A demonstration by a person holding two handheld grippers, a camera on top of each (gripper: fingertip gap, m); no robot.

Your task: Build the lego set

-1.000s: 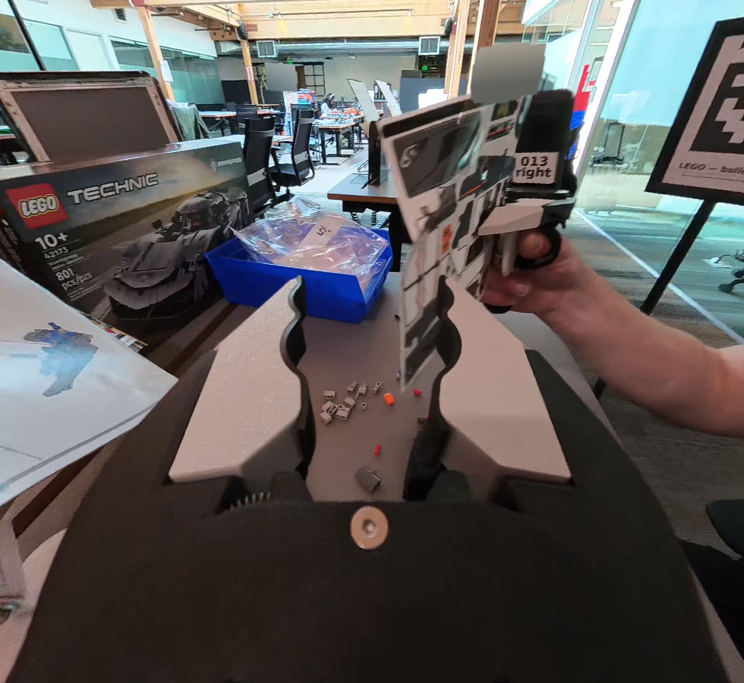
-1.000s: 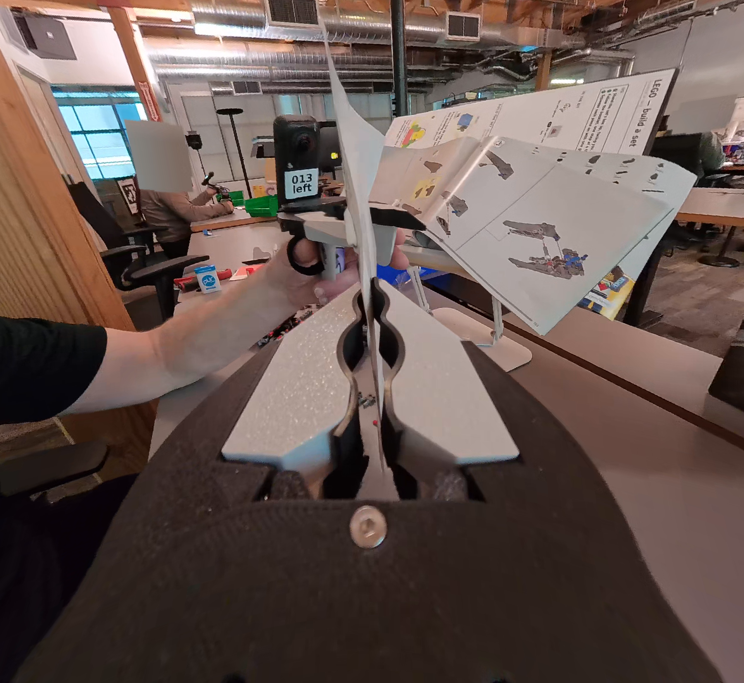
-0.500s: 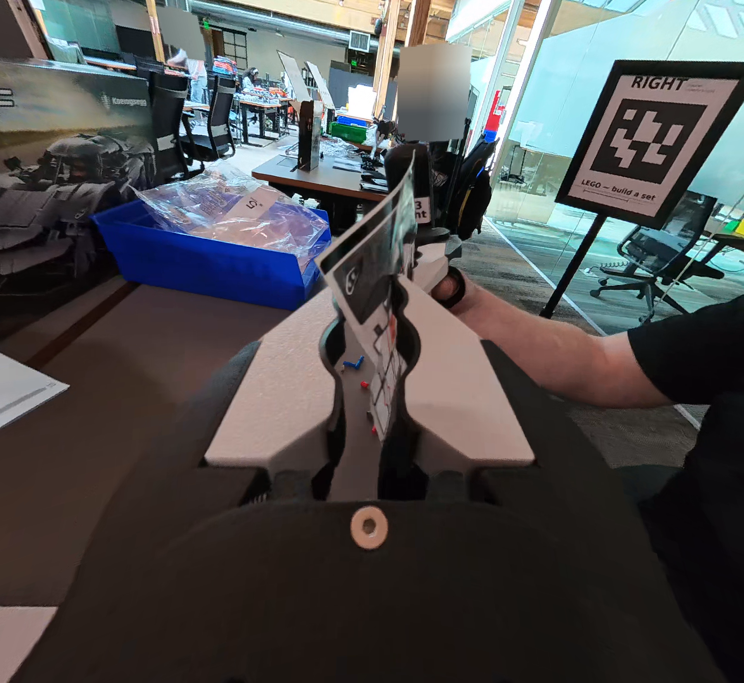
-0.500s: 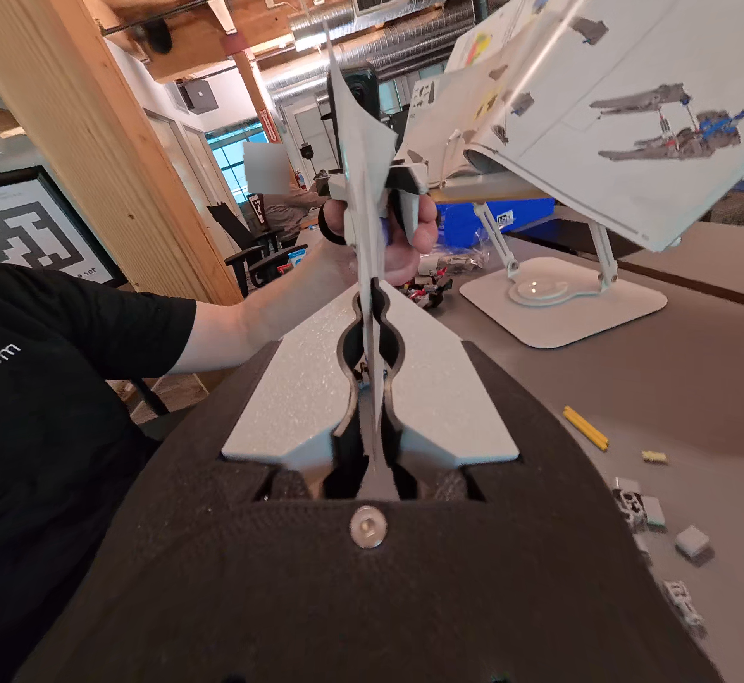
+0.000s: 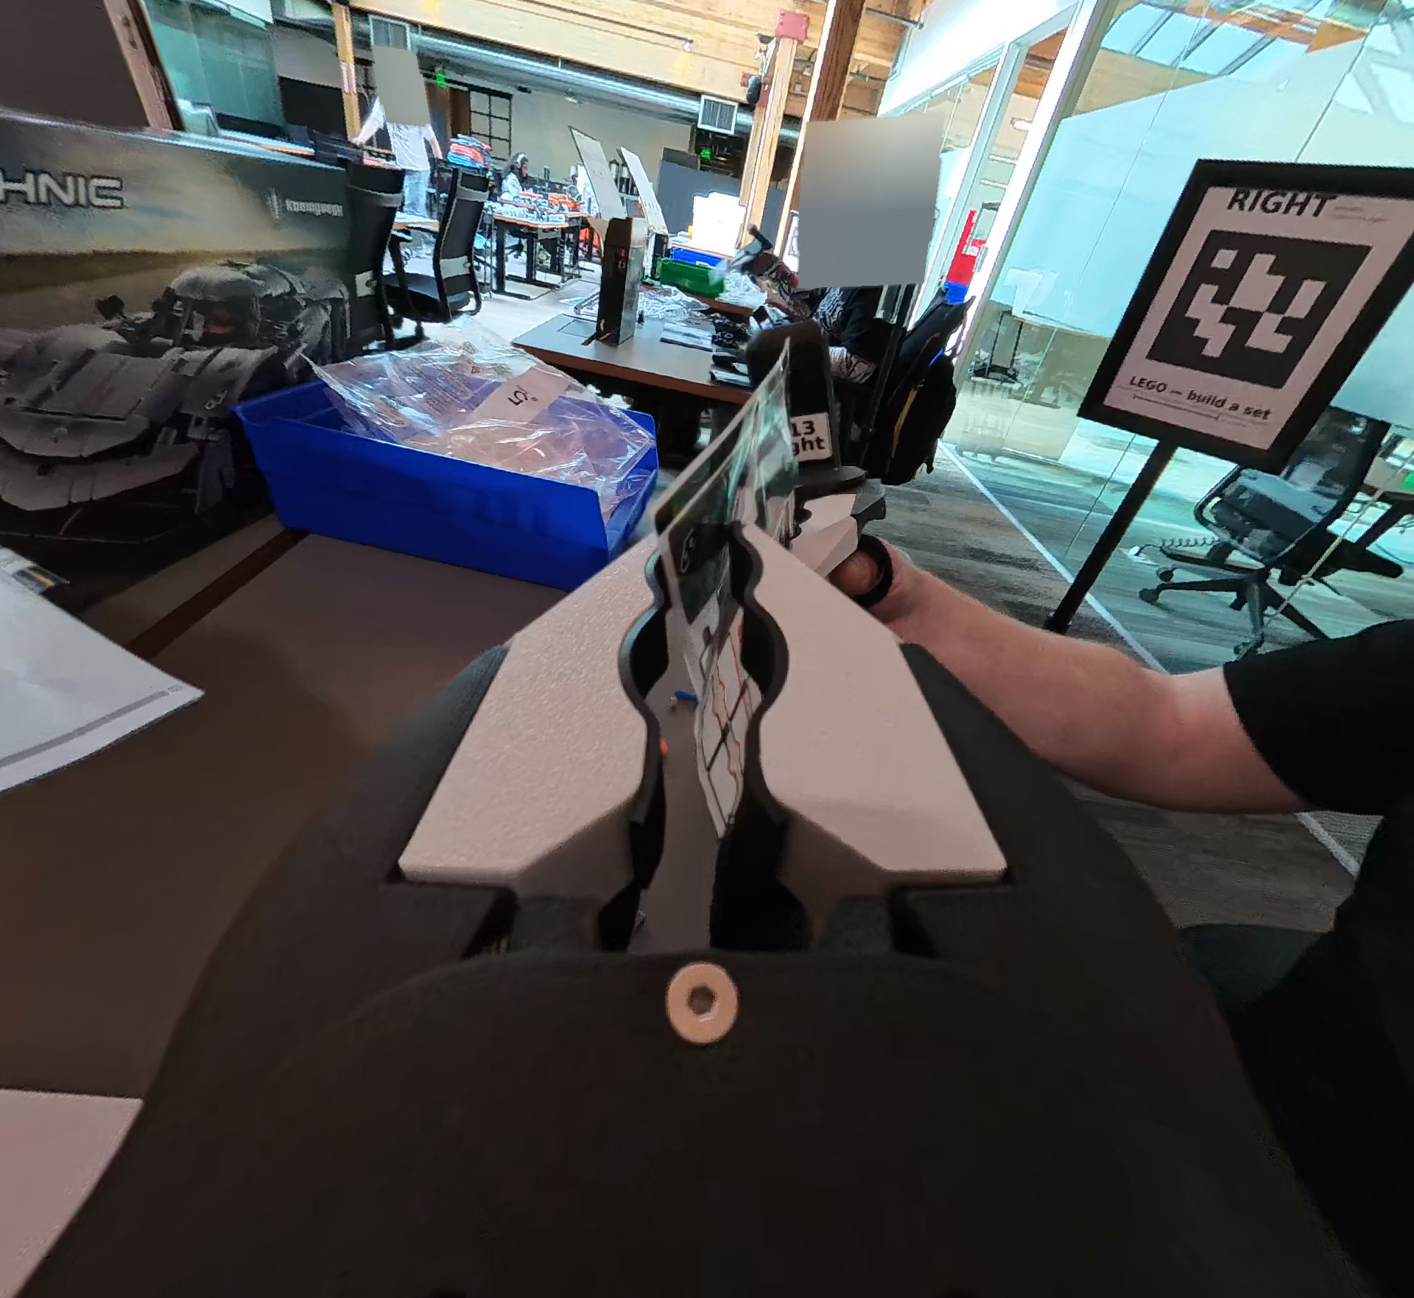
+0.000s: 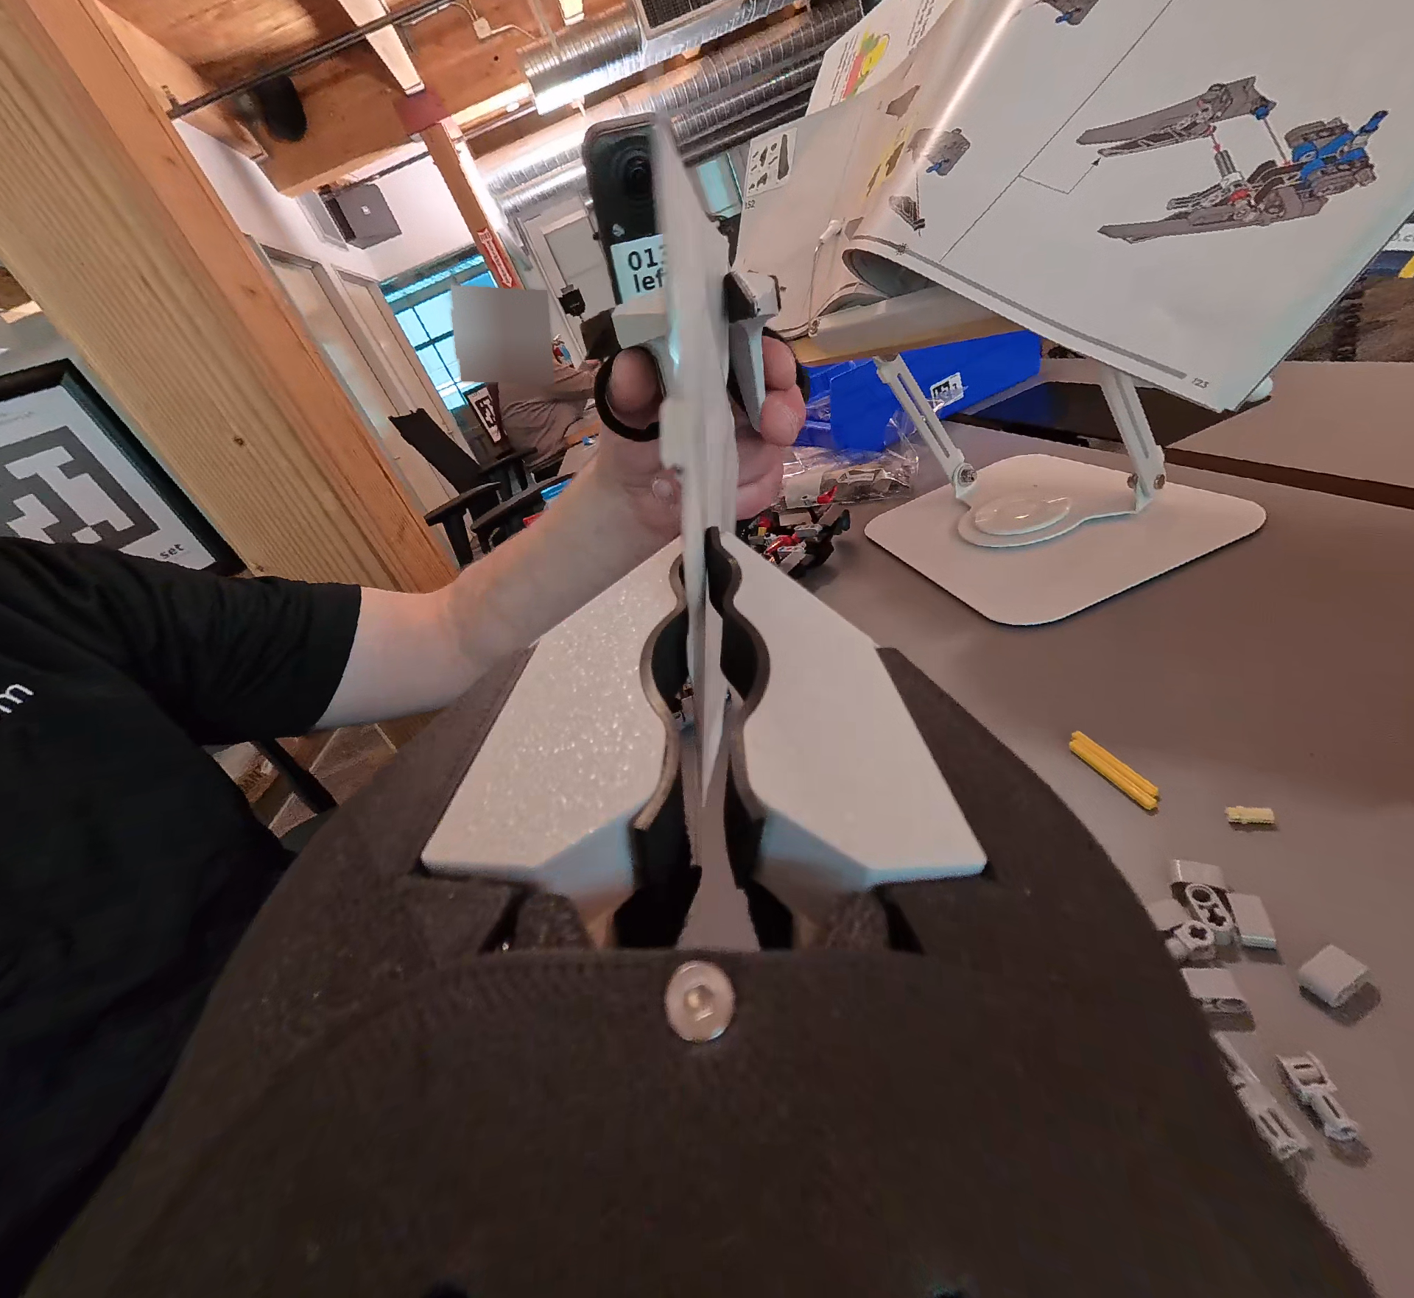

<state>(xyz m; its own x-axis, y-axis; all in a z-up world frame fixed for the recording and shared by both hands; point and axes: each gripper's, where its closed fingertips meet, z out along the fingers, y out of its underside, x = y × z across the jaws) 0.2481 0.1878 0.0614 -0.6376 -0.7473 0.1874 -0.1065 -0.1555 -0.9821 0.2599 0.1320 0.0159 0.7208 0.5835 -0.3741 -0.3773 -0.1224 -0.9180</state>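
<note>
A sticker sheet [image 5: 727, 496] with black and white panels stands upright in the air between my two grippers. My right gripper [image 6: 708, 557] is shut on its lower edge, and the sheet [image 6: 692, 420] rises edge-on from the pads. My left gripper [image 5: 700, 557] has its jaws narrowed around the sheet's other end. The sheet lies against the right pad, and a slit of table shows between it and the left pad, so it is not pinched. The left gripper also shows in the right wrist view [image 6: 700, 343], one finger on each side of the sheet.
A blue bin [image 5: 428, 496] with plastic bags and the set's box [image 5: 153, 343] stand at the table's back. An open instruction booklet [image 6: 1109, 152] rests on a white stand [image 6: 1071, 542]. A part-built model [image 6: 803, 542], yellow axles [image 6: 1113, 779] and loose grey pieces [image 6: 1224, 940] lie on the table. Across from one pair of fingers to the other is roughly 8 centimeters.
My left jaws have closed from wide open to a narrow gap around the sheet. Both grippers have swung round with it. The right gripper has stayed shut on the sheet.
</note>
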